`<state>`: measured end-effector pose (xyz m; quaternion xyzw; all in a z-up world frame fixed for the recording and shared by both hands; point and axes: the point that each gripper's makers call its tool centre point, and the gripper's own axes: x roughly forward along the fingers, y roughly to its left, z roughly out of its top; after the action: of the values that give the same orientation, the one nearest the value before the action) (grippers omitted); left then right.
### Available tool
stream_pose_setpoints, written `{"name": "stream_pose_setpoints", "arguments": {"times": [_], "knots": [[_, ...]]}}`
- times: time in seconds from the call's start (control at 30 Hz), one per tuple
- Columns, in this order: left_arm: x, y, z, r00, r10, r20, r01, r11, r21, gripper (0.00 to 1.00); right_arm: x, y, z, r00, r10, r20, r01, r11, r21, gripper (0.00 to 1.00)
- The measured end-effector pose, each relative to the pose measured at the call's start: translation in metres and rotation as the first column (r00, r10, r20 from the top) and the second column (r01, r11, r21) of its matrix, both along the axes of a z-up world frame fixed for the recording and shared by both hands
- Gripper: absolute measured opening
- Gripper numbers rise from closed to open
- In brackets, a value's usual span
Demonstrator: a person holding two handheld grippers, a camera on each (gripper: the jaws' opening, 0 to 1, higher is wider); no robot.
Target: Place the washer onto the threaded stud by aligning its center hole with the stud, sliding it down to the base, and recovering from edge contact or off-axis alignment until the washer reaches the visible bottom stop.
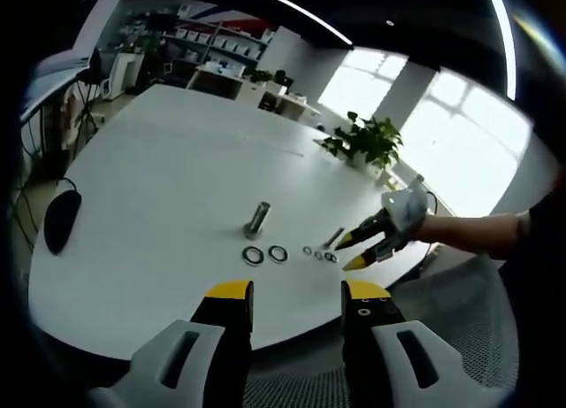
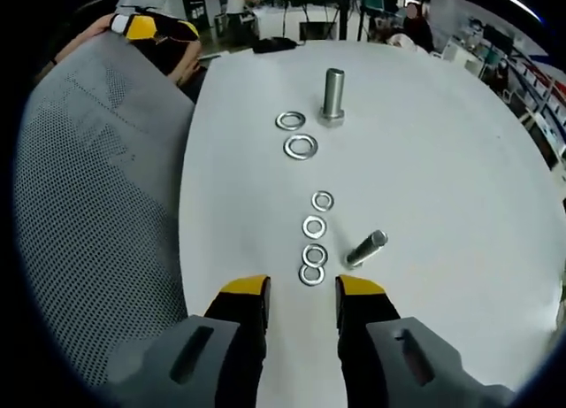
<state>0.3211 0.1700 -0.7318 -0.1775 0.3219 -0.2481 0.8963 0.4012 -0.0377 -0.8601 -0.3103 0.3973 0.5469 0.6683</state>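
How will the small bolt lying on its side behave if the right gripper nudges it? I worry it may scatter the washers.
The small bolt lies flat on the smooth white table, so it would probably roll or pivot. Its round metal shank looks slippery. The small washers lie close beside it, so a nudge could knock them.

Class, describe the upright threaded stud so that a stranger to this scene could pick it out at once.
Start at the white table. Past the right gripper runs a line of four small washers, then two larger washers. Beside those stands the upright stud on its hex base; the smaller bolt near the small washers lies on its side.
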Motion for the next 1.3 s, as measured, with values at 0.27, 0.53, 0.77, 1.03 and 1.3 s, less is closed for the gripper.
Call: {"name": "stream_pose_setpoints", "arguments": {"times": [0.27, 0.53, 0.77, 1.03, 1.3], "knots": [[0.0002, -0.0001, 0.0001, 1.0, -0.001, 0.001, 0.001, 1.0, -0.001, 0.38, 0.0001, 0.0, -0.0043, 1.0, 0.019, 0.0, -0.019, 1.0, -0.019, 0.29], [0.0005, 0.0001, 0.0001, 1.0, 0.0, 0.002, 0.0, 1.0, -0.003, 0.38, 0.0035, 0.0001, -0.005, 0.999, 0.04, 0.018, -0.04, 0.999, -0.035, 0.26], [0.0008, 0.0002, 0.0004, 1.0, 0.0, 0.006, 0.001, 1.0, -0.003, 0.38, 0.0043, 0.0013, -0.0051, 0.998, 0.058, 0.021, -0.057, 0.997, -0.051, 0.23], [0.0009, -0.0002, 0.0014, 1.0, -0.001, 0.011, 0.001, 1.0, -0.003, 0.38, 0.0056, 0.001, -0.0053, 0.998, 0.052, 0.028, -0.05, 0.997, -0.05, 0.16], [0.0003, -0.0006, 0.001, 1.0, -0.004, 0.007, 0.004, 1.0, -0.003, 0.38, 0.007, 0.0017, -0.005, 0.997, 0.067, 0.043, -0.064, 0.996, -0.068, 0.14]]}}
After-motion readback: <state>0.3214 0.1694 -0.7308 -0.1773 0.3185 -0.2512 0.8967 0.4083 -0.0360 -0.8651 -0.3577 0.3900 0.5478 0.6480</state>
